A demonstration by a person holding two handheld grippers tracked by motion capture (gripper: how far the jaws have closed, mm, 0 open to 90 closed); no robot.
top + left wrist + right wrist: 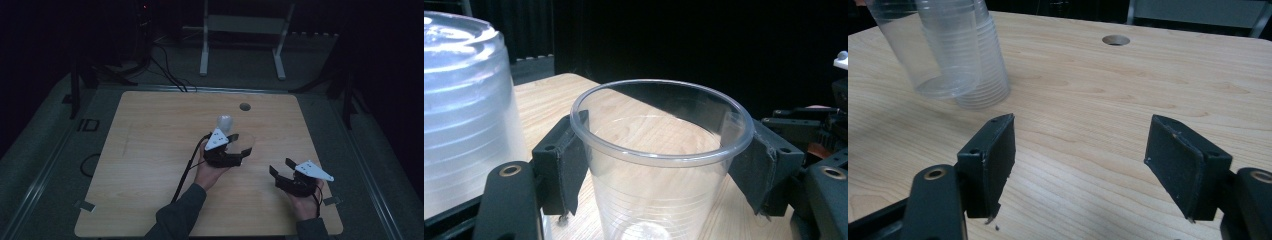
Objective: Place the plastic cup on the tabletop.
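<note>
The left gripper [659, 165] has its jaws closed on a clear cup [659, 150], lifted beside the upturned cup stack [466, 110] on the desk [150, 150]. The right gripper [1080, 165] waits wide open, empty. Placing the cup remains.
</note>
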